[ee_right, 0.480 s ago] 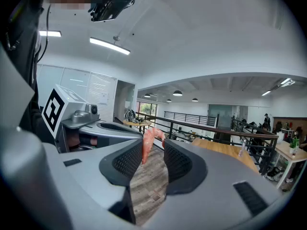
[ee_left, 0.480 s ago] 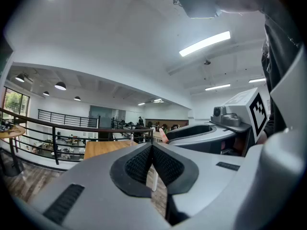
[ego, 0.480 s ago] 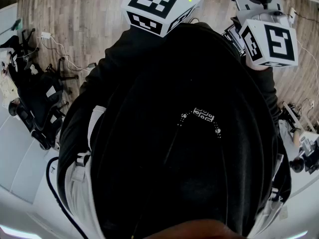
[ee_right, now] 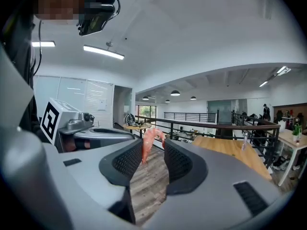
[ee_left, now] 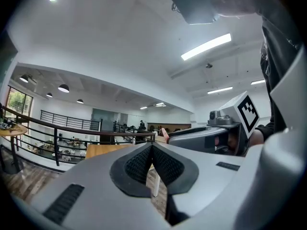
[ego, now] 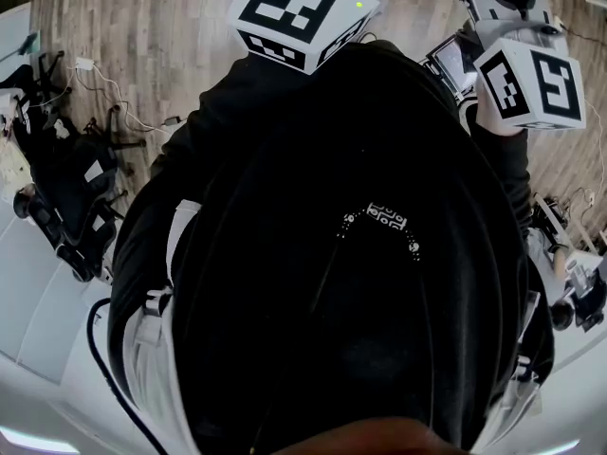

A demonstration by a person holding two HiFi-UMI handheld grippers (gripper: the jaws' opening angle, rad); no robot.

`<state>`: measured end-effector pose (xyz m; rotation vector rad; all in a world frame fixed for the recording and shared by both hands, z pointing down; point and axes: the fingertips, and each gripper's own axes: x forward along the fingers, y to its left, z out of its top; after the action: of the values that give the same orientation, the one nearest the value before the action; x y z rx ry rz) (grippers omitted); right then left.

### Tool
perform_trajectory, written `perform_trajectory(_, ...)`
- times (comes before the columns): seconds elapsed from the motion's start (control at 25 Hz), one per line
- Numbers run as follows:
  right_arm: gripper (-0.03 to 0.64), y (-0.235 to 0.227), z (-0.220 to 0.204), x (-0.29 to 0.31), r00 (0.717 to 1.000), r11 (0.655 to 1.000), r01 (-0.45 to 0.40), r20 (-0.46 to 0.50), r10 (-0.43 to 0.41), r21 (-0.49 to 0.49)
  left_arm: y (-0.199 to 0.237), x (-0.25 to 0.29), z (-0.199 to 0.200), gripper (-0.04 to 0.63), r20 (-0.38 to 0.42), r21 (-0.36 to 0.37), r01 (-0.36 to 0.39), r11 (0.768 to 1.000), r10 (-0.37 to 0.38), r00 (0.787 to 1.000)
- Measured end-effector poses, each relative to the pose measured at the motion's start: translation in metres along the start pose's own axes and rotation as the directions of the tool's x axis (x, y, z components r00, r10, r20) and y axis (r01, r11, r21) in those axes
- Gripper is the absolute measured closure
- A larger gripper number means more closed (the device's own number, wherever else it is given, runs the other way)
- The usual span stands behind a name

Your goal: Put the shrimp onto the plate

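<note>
- The left gripper [ee_left: 152, 145] is clenched: its ribbed black pads [ee_left: 138, 164] meet at the tips with nothing between them.
- The right gripper [ee_right: 154, 143] grasps the pink shrimp [ee_right: 146, 146], pinched at the very tips of its jaws. The shrimp hangs curled in the air, with no plate in any view.
- Both grippers are held up high, side by side, marker cubes [ego: 300, 12] near the person's black top [ego: 332, 254].
- A wooden floor [ee_right: 146, 186] lies below the jaws.
- Further off is a black railing [ee_right: 216, 123] with a wooden table [ee_right: 225, 145] by it.
- Ceiling strip lights [ee_left: 206, 46] are overhead.
</note>
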<state>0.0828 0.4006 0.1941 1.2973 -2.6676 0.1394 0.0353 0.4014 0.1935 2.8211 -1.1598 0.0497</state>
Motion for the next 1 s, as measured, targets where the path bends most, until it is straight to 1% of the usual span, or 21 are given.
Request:
perform_trajectory(0.2, 0.465, -0.015, 0.007, -0.001, 1.0, 1.0, 0.01, 0.007, -0.01, -0.013, 0.001, 0.01, 0.001, 0.591, 0.011, 0.001, -0.01, 1.0, 0.01, 1.0)
perform_trajectory(0.32, 0.463, -0.033, 0.005, -0.005, 1.0, 1.0, 0.026, 0.008, -0.025, -0.004, -0.005, 0.023, 0.001, 0.591, 0.009, 0.002, 0.011, 1.0, -0.011, 1.0)
perform_trajectory(0.48, 0.463, -0.064, -0.002, -0.013, 0.999, 0.999, 0.048, 0.003, -0.048, 0.014, -0.011, 0.037, 0.003, 0.591, 0.026, 0.027, 0.005, 1.0, -0.005, 1.0)
perform_trajectory(0.64, 0.463, -0.097, -0.002, -0.027, 0.997, 0.997, 0.072, 0.018, -0.072, 0.021, -0.024, 0.057, -0.002, 0.591, 0.01, 0.024, 0.019, 1.0, -0.02, 1.0)
perform_trajectory(0.8, 0.463, -0.114, -0.009, -0.039, 0.997, 0.997, 0.07, 0.019, -0.071, 0.039, -0.036, 0.073, -0.001, 0.591, 0.002, 0.036, 0.016, 0.999, -0.016, 1.0)
perform_trajectory(1.0, 0.463, -0.13, -0.019, -0.051, 0.997, 0.996, 0.067, 0.025, -0.068, 0.054, -0.05, 0.093, -0.01, 0.591, -0.028, 0.038, 0.024, 0.999, -0.023, 0.999)
